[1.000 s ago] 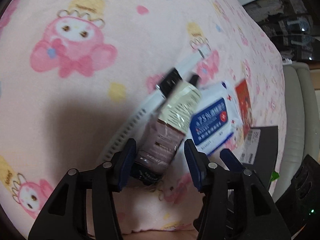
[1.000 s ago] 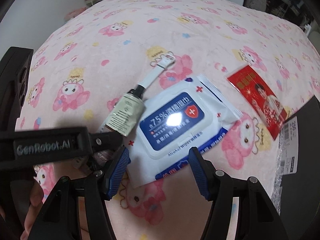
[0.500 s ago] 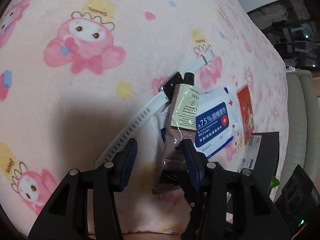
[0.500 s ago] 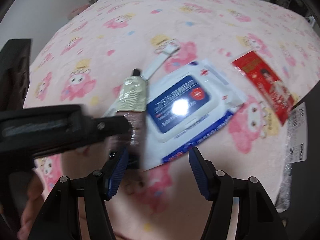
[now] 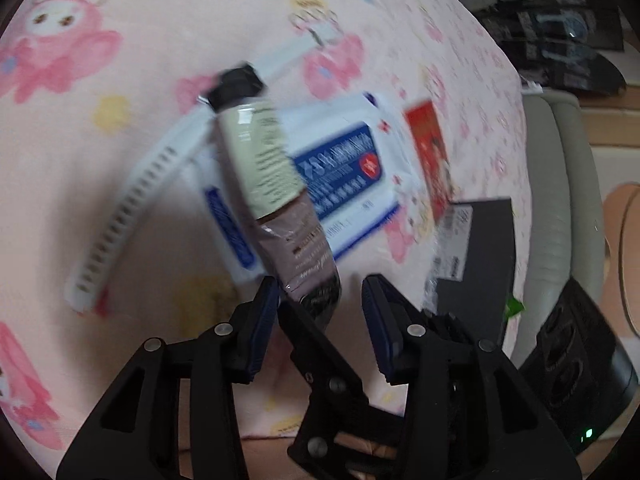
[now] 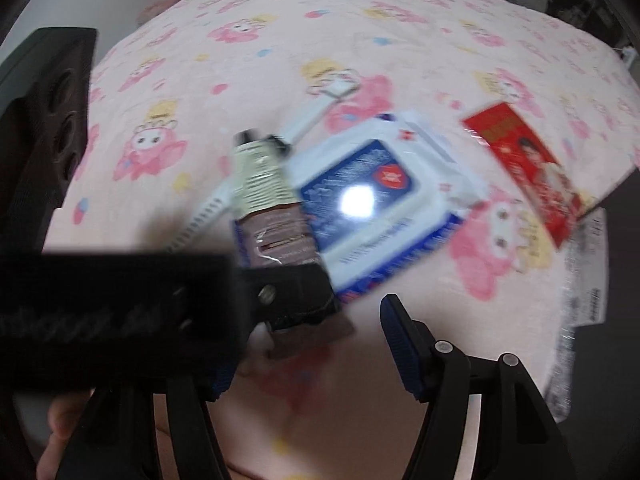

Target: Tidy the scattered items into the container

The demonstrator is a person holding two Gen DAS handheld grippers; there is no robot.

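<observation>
The left tongs point(image 5: 319, 282) stand open, with the crimped brown end of the hand-cream tube point(image 5: 276, 184) in the gap, close against the blue pad on the 9 o'clock side and clear of the other pad. The tube runs from there toward 11 o'clock. Its pale green upper half and black cap lie across the near corner of the alcohol wipes pack point(image 5: 348, 168) and over the white watch strap point(image 5: 132, 204). Motion blur keeps me from telling whether the tube rests on the pack or hangs just above it.

A black finger point(image 5: 320, 360) of the other tool rises at 6 o'clock into the same gap, beneath the tube's end.

From the right wrist camera, the right tongs point(image 6: 308, 332) are also spread wide. One blue-padded finger point(image 6: 400, 344) is plain at 5 o'clock. Its partner is mostly hidden behind the left tool's dark body, which crosses the frame from 9 o'clock. The tube point(image 6: 268, 188) sits at the centre, its brown end behind that body. The wipes pack point(image 6: 372, 208) touches it on the 3 o'clock side, with a glare spot on the blue label. The strap point(image 6: 308, 120) runs on toward 12 o'clock.

A red packet point(image 6: 524, 164) lies at 2 o'clock, apart from the wipes. All of this rests on a pink cartoon-print blanket point(image 6: 280, 40).

A black box point(image 5: 480, 248) with a white label sits at 3 o'clock in the left view, just beside the red packet point(image 5: 430, 152).
</observation>
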